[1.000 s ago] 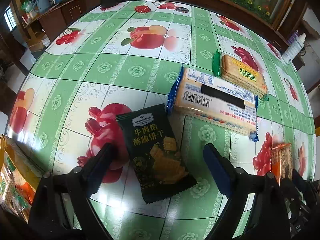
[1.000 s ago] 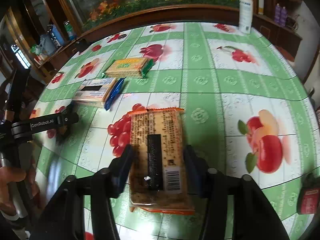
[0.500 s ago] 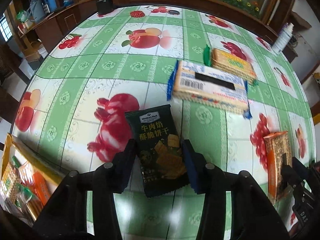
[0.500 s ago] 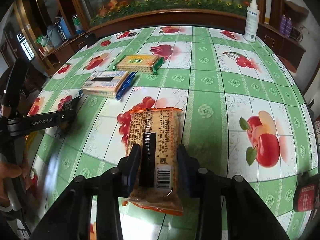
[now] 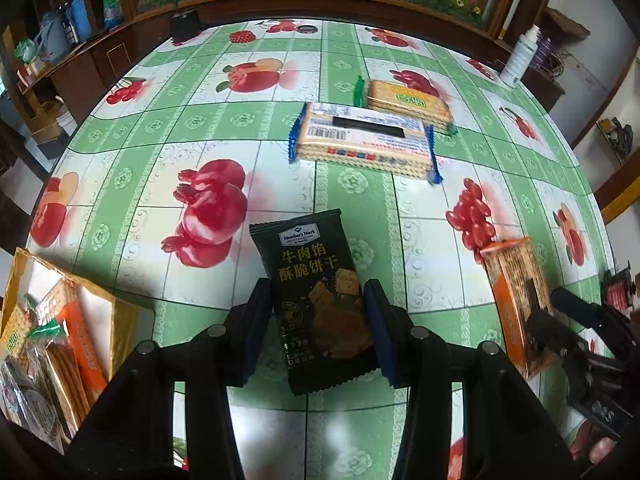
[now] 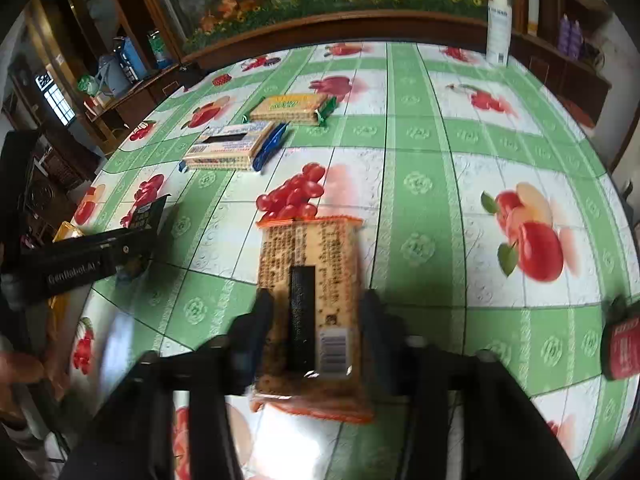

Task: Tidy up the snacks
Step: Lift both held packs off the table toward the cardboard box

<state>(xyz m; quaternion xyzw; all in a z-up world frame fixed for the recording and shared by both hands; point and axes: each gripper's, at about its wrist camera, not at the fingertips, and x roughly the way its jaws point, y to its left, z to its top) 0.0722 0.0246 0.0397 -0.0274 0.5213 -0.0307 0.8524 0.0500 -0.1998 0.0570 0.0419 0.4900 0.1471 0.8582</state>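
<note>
A round table covered in a green-and-white fruit-print cloth filled both wrist views. At the far left edge of the left wrist view sat a gold-rimmed box already holding several wrapped snack packets, which suggests some sorting was done.

Moving right, the left gripper was clamped on a dark green beef-filled cracker packet, its blue-padded fingers pressing both long sides of the packet near the table's front edge.

Beyond it, toward the middle of the table, a blue-ended cracker pack lay flat, barcode side up, and just behind it, touching or nearly so, lay a green-ended biscuit pack. Neither was being handled.

Further right, the right gripper was closed around an orange-edged cracker pack, printed back side up. The view was slightly blurred, so whether the pack was off the cloth could not be told.

At the far right edge, a small red packet lay alone.

By my reading, two snacks were in hand and three remained loose on the table.
</note>
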